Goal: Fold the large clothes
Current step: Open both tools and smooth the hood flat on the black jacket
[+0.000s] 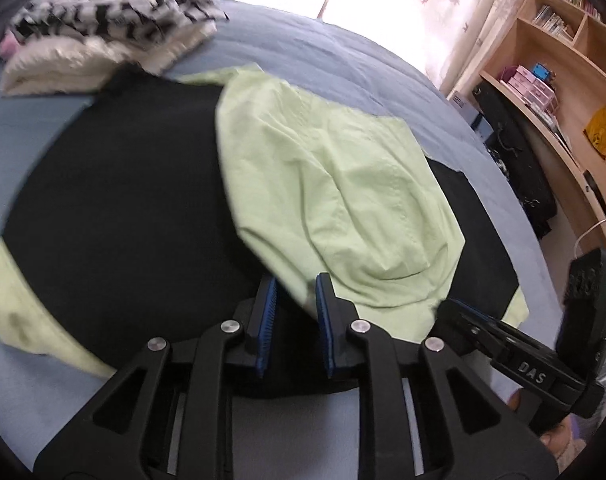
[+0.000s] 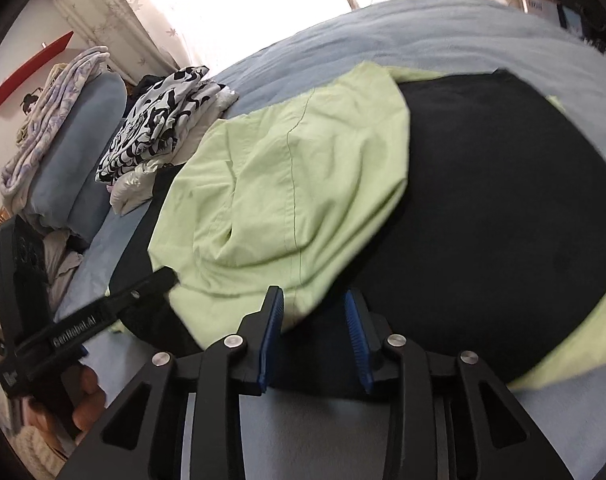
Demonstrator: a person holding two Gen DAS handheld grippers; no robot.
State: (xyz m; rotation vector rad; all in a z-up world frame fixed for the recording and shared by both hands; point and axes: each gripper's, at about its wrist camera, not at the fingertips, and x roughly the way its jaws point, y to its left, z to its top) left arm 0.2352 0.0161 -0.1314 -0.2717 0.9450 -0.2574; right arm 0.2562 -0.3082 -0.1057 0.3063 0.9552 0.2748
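Note:
A light green garment [image 1: 343, 184] [image 2: 279, 184] lies folded over a wide black cloth [image 1: 123, 208] [image 2: 503, 220] on the blue bed [image 1: 323, 48]. More green shows under the black cloth at its edges. My left gripper [image 1: 295, 286] stands open at the near hem of the green fold. The hem's edge lies between its blue pads [image 1: 263, 320], which do not press on it. My right gripper [image 2: 313, 304] is open too. Its left pad [image 2: 273, 312] touches the green edge, and dark cloth shows in the gap. Each gripper appears in the other's view, the right gripper [image 1: 447, 308] and the left gripper [image 2: 171, 276], both at the green hem.
A stack of folded clothes with a black-and-white patterned piece on top [image 1: 115, 20] [image 2: 167, 120] sits at the far side of the bed. A pillow and rolled bedding [image 2: 75, 152] lie beside it. A wooden bookshelf [image 1: 563, 80] and a black bag [image 1: 523, 168] stand off the bed's right side.

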